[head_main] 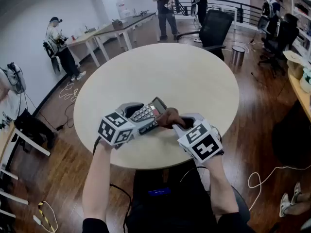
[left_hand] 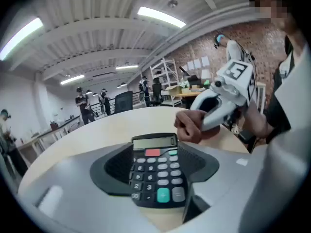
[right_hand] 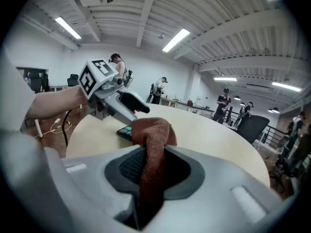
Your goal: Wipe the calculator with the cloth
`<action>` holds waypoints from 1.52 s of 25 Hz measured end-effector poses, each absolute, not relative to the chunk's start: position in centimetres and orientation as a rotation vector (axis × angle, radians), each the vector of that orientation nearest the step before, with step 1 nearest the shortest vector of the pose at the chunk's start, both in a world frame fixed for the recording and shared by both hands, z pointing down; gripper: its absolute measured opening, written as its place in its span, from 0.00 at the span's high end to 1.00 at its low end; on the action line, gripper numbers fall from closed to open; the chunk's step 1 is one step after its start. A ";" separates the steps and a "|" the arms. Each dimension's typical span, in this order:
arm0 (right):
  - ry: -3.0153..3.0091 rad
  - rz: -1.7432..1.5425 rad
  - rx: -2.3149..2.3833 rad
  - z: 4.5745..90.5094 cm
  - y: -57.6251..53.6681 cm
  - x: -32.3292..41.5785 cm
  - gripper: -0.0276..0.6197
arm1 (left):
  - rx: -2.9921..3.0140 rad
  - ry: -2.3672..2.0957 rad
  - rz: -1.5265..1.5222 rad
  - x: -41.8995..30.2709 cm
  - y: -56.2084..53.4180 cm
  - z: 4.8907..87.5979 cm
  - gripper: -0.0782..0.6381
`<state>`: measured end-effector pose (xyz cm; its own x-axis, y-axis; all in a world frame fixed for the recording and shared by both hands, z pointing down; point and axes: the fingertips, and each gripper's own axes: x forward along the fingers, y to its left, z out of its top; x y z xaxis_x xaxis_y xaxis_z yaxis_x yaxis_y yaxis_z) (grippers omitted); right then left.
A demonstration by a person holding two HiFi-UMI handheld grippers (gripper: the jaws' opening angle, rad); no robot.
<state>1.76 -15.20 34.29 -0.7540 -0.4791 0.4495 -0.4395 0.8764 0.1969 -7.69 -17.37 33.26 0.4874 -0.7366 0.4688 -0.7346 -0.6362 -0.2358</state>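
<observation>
Where table (head_main: pixel 160 76) stands, one calculator (head_main: pixel 146 114), one cloth (head_main: pixel 167 116)

There is one calculator (head_main: pixel 147 113), one brown cloth (head_main: pixel 168 117) and one round bench (head_main: pixel 194 81). Two tools are in view: the left tool (head_main: pixel 144 121) and the right tool (head_main: pixel 179 124). Behind them are four standing people (head_main: pixel 163 6), two black office chairs (head_main: pixel 216 27) and one metal bin (head_main: pixel 237 56). One pair of shoes (head_main: pixel 291 203) shows at the lower right.
</observation>
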 end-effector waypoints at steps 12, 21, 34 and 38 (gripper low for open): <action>-2.376 -0.194 0.623 37.7 -18.9 -1.4 0.84 | -3.096 1.476 -0.660 -13.7 -23.1 35.8 0.48; -2.343 -0.186 0.650 36.5 -25.4 -8.3 0.84 | -3.221 1.473 -0.410 -16.7 -22.7 33.9 0.49; -2.353 -0.058 0.685 37.8 -27.6 -10.3 0.84 | -3.334 1.621 -0.012 -17.9 -19.7 33.6 0.56; -2.366 -0.079 0.692 37.3 -30.3 -12.2 0.84 | -3.341 1.656 0.095 -16.7 -20.2 33.0 0.56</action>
